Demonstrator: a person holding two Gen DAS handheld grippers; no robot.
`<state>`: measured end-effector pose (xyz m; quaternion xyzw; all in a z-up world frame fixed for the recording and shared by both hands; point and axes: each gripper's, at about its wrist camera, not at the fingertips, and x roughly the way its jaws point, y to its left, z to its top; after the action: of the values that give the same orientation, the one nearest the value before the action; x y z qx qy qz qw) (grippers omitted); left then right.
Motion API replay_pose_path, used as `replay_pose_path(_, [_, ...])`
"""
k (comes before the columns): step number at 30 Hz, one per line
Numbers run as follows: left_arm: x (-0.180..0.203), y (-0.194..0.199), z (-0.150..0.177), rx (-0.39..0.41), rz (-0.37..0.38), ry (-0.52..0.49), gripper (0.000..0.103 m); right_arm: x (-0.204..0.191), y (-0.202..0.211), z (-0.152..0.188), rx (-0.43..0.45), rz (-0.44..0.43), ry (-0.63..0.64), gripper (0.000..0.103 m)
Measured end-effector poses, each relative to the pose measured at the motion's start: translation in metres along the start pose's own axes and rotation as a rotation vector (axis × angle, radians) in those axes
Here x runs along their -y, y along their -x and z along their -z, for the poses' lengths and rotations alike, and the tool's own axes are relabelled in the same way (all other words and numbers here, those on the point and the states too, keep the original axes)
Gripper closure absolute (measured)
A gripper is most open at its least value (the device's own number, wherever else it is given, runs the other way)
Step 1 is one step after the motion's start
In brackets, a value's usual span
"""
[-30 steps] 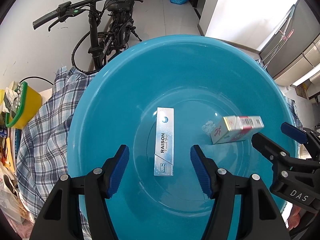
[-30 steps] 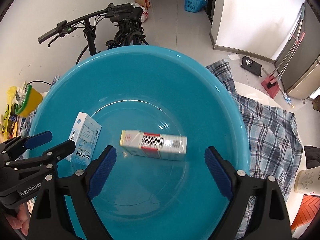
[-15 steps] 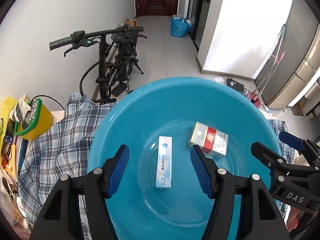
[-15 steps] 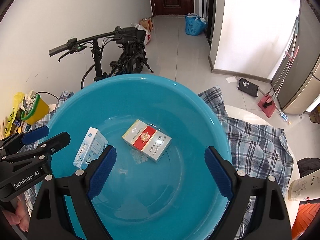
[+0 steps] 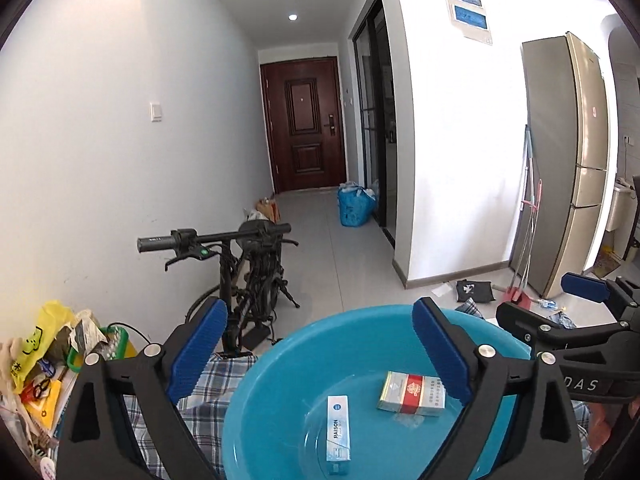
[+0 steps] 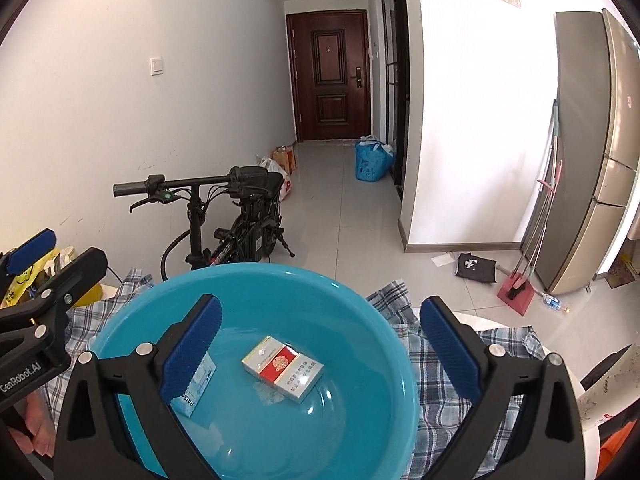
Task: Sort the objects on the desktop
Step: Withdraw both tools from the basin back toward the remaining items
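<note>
Yellow plastic bag point(image 5: 30, 346) and a heap of clutter sit at the far left, beside a green-rimmed container point(image 5: 114, 344). A black folding bicycle point(image 6: 236, 216) stands against the white wall beyond the table edge. Plaid cloth point(image 6: 444, 400) covers the table under a teal plastic basin point(image 6: 360, 412), which fills the near middle of both views.

The left gripper point(image 5: 318, 354) hangs above the basin's left side, its blue-padded fingers point(image 5: 198, 354) spread wide with nothing between them. Inside the basin, on its flat bottom, lies a slim pale-blue box printed RAISON point(image 5: 338, 428), lying lengthwise away from the camera. Just to its right, apart from it, lies a red-and-white cigarette pack point(image 6: 282, 368) flat on its broad face, with a small scrap of clear wrapper point(image 6: 270, 394) touching its near edge.

The right gripper point(image 6: 320, 348) hovers over the basin's right half, fingers likewise held far apart and empty; the red-and-white pack shows in the gap between them, well below.

Farther right, a red dustpan and broom point(image 6: 516, 290) lean near a tall steel refrigerator point(image 6: 588, 152). A dark wooden door point(image 6: 330, 76) closes the far hallway, a blue bag point(image 6: 372, 160) near it on the floor.
</note>
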<state>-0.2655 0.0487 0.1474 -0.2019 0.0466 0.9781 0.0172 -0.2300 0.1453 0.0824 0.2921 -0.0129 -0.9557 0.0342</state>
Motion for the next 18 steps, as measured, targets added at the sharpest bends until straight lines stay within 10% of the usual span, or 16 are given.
replay_pose_path(18, [-0.016, 0.041, 0.017, 0.128, 0.038, 0.072, 0.000, -0.003, 0.057, 0.018, 0.307, 0.094, 0.092, 0.000])
